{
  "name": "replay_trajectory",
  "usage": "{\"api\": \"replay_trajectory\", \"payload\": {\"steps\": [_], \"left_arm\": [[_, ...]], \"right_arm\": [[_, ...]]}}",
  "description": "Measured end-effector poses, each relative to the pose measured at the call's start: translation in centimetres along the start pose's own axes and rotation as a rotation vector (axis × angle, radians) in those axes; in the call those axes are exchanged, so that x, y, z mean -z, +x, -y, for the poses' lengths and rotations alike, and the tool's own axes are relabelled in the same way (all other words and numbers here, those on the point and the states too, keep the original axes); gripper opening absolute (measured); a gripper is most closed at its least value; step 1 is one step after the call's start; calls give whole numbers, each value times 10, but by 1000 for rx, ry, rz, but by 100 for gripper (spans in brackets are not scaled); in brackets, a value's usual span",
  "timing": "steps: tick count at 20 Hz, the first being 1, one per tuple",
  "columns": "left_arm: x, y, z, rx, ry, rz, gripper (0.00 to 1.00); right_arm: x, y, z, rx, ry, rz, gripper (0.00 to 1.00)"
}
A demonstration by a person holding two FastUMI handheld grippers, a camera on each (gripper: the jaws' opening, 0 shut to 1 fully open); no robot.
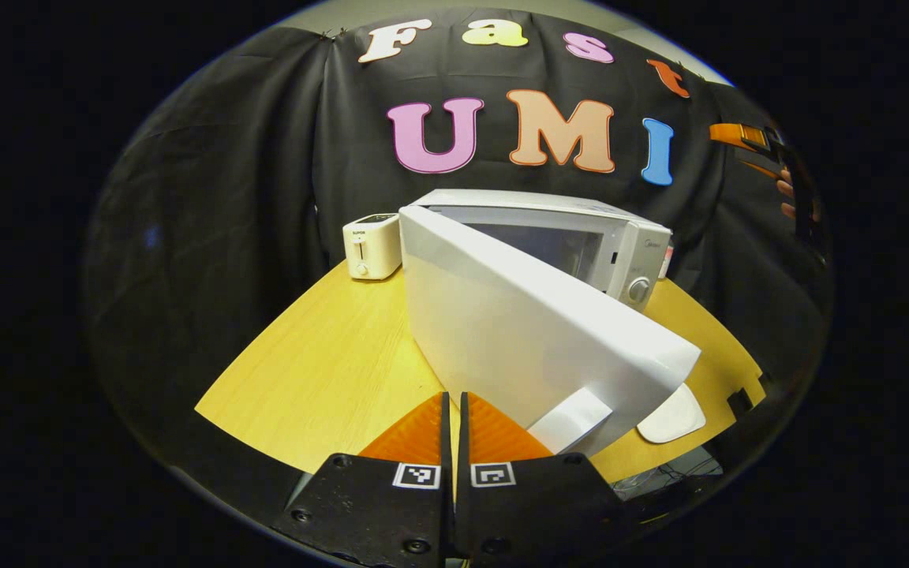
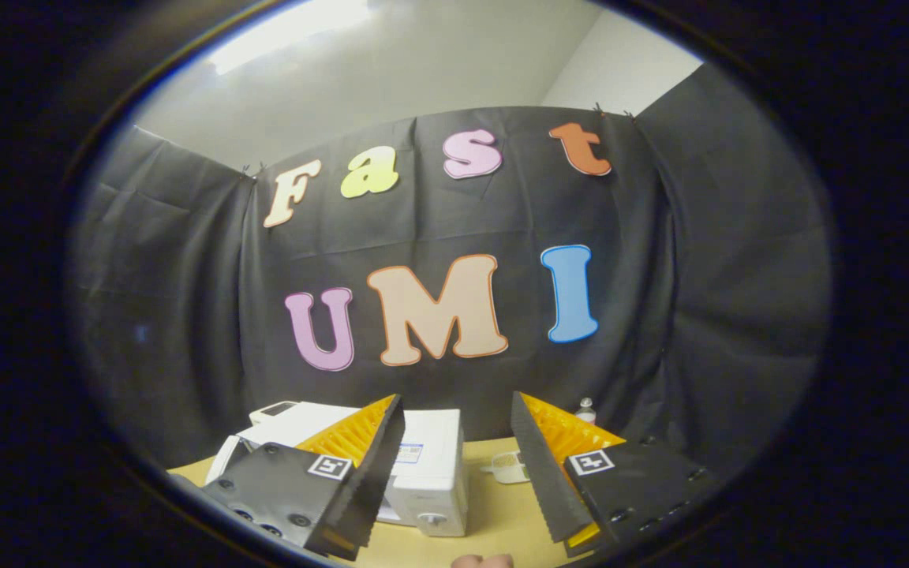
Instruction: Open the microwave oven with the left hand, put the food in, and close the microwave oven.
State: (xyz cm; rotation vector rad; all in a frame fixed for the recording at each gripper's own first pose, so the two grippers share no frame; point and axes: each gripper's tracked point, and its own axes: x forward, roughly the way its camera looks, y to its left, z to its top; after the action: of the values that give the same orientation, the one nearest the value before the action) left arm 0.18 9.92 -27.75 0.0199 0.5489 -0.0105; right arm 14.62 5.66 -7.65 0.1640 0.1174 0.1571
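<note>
Beside left hand-held gripper (image 1: 454, 410), microwave door (image 1: 533, 331) ajar

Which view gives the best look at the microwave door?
The left gripper view: the microwave door stands swung partly open, its whole outer face in sight, handle near the shut left hand-held gripper. The right gripper view shows the microwave from above, partly behind a finger, the door hard to make out.
</note>
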Motion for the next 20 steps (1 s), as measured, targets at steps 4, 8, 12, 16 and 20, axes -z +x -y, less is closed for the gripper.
{"api": "replay_trajectory", "payload": {"steps": [4,8,12,16,20], "left_arm": [[-7,9,33,-6,29,13,0],[-11,24,62,-3,22,20,0],[-20,43,84,-9,13,31,0],[-29,61,106,-4,40,43,0],[-41,84,126,9,62,56,0]], "right_arm": [[-10,3,24,-16,-37,6,78],[-16,-3,41,-43,-67,4,80],[-23,-5,49,-73,-45,-1,80],[-25,-7,46,-114,-70,5,80],[-17,-12,36,-168,-66,-19,80]]}}
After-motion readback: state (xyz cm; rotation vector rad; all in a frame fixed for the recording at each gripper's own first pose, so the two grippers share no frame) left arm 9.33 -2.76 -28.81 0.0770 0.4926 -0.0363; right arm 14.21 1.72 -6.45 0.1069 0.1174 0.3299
